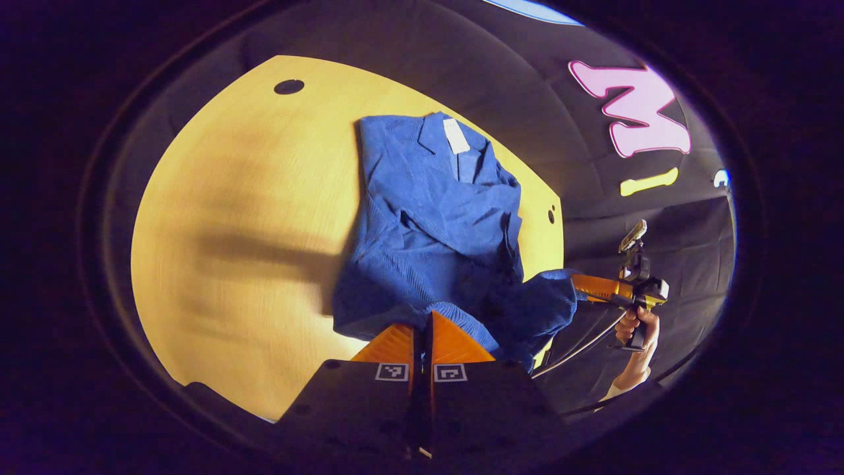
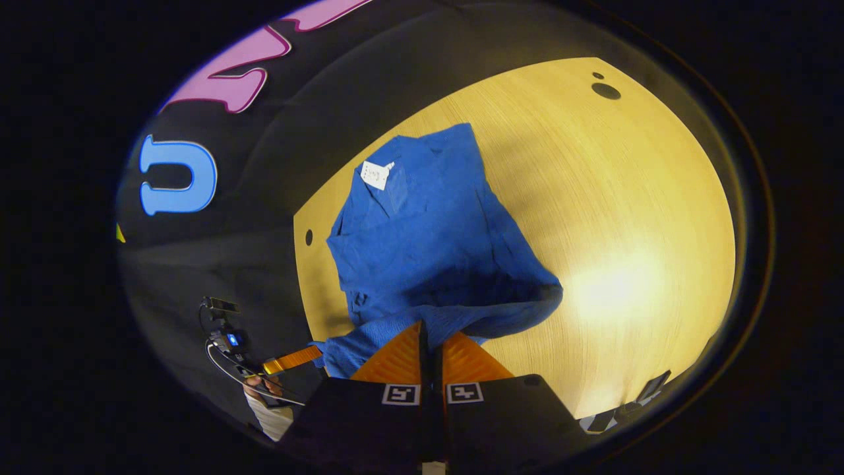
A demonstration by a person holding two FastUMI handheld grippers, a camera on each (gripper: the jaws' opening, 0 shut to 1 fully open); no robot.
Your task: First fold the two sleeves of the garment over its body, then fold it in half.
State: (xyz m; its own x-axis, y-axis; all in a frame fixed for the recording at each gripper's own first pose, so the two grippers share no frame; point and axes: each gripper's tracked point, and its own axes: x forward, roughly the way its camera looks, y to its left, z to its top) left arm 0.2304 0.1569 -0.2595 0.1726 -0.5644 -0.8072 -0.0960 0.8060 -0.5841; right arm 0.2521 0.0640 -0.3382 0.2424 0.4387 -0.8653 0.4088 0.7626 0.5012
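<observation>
A blue knit garment (image 1: 428, 218) lies on the wooden table (image 1: 250, 198), collar and white label (image 1: 455, 135) at the far end, sleeves lying over its body. My left gripper (image 1: 422, 333) is shut on the near hem, which is raised off the table. To its right, my right gripper (image 1: 580, 287) pinches the other hem corner, held by a hand (image 1: 636, 326). In the right gripper view, the right gripper (image 2: 432, 336) is shut on the garment (image 2: 422, 244) hem. The left gripper (image 2: 290, 361) grips the hem at lower left.
The table has a large dark hole (image 1: 289, 86) at a far corner and a small hole (image 1: 551, 214) near the garment's edge. Bare wood (image 2: 626, 198) spreads beside the garment. A dark object (image 2: 653, 386) sits at the table's near edge.
</observation>
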